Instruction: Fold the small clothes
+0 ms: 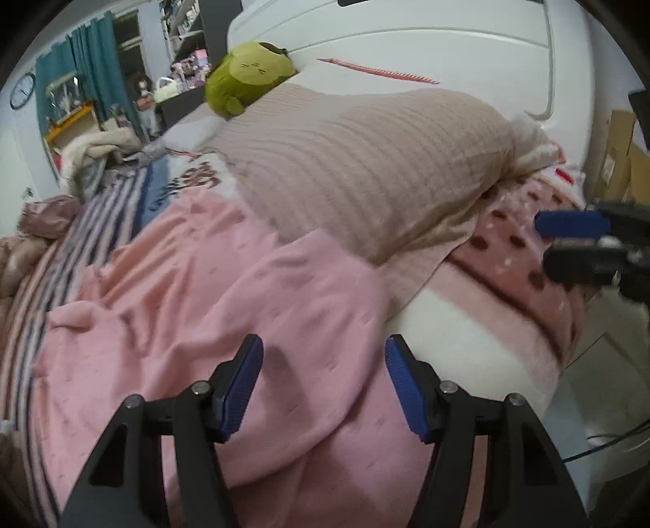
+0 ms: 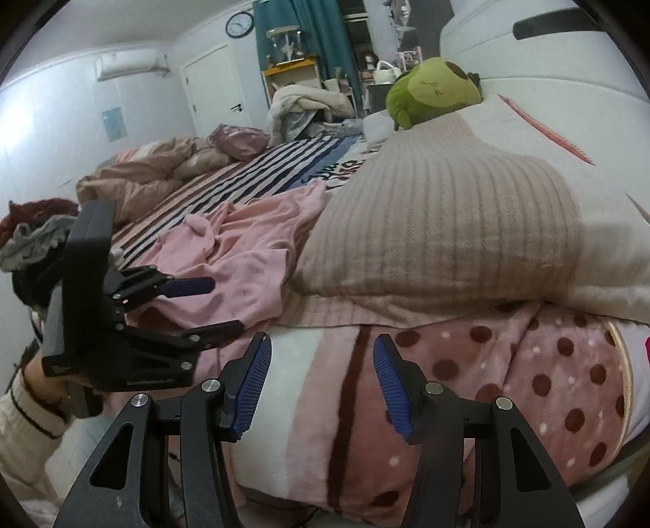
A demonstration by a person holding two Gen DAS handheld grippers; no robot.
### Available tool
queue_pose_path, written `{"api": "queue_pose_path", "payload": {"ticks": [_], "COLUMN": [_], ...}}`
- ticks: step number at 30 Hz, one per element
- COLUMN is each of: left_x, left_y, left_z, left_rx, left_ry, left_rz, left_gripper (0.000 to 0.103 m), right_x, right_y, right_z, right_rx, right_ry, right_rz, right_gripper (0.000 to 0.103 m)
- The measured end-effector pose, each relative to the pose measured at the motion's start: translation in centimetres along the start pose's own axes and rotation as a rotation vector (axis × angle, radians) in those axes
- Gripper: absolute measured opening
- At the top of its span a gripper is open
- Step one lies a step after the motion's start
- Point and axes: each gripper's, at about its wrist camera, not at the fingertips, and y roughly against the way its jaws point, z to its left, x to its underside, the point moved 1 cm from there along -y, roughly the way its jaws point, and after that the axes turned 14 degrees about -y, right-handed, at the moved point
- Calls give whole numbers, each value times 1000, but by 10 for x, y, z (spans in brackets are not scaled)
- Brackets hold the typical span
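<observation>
Nearest, the left gripper (image 1: 324, 386) hangs just above the pink garment (image 1: 243, 325), its blue-padded fingers (image 1: 239, 394) spread apart and holding nothing. That garment lies crumpled and creased on the bed, soft pink with faint small specks, spread from the bed's near edge back toward the striped sheet (image 1: 101, 211). The right gripper (image 2: 322, 386) hovers over the polka-dot blanket (image 2: 508, 365) at the bed's edge, its fingers likewise parted and empty. In the right wrist view the left gripper (image 2: 211, 304) shows from the side, over the garment's near edge (image 2: 243, 252). Behind the garment, a ribbed beige pillow (image 1: 365, 162) rests partly on the blanket, just beside the pink cloth. Dark lettering on the sheet (image 2: 341, 168) is too blurred to read. Farther off sit a green plush toy (image 1: 248, 75), teal curtains (image 1: 93, 53) and a wall clock (image 2: 239, 24).
</observation>
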Motion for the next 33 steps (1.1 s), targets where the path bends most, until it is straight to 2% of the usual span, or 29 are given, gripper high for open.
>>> {"api": "queue_pose_path", "payload": {"ticks": [1, 3, 4, 5, 6, 7, 8, 15, 19, 24, 27, 30, 31, 33], "left_x": [-1, -6, -7, -7, -7, -4, -3, 19, 66, 155, 203, 234, 242, 250], "left_y": [-3, -13, -18, -21, -19, -14, -6, 70, 125, 173, 179, 171, 171, 173], "left_z": [-2, -12, -13, -14, -12, -9, -4, 41, 71, 79, 66, 51, 51, 49], "left_rx": [1, -55, -68, -65, -56, -55, -61, -104, -175, -217, -165, -134, -119, -87], "left_ry": [-7, -54, -59, -50, -24, -7, 23, 227, 359, 451, 491, 498, 504, 503], "left_rz": [1, 35, 48, 54, 35, 19, -6, -207, -268, -215, -163, -91, -76, -79], "left_gripper": [60, 49, 31, 21, 18, 9, 6, 6, 6, 6, 6, 7, 10, 32], "right_x": [0, 0, 0, 0, 1, 1, 2, 5, 6, 12, 18, 27, 28, 30], "right_y": [0, -3, -5, -7, -9, -11, -12, -23, -28, -36, -46, -56, -58, -60], "right_z": [-1, -2, -1, -2, -2, -2, -2, 10, 21, 36, 43, 53, 55, 62], "right_rx": [-4, -10, -9, -6, -4, -5, -9, -17, -27, -45, -56, -62, -64, -67], "right_ry": [-8, -23, -28, -34, -39, -44, -48, -27, -17, -3, -10, -22, -26, -26], "right_rz": [-1, 0, 1, 2, 5, 8, 12, 48, 63, 98, 135, 175, 183, 190], "right_gripper": [48, 48, 48, 48, 48, 48, 48, 48, 48, 48, 48, 48, 48, 48]}}
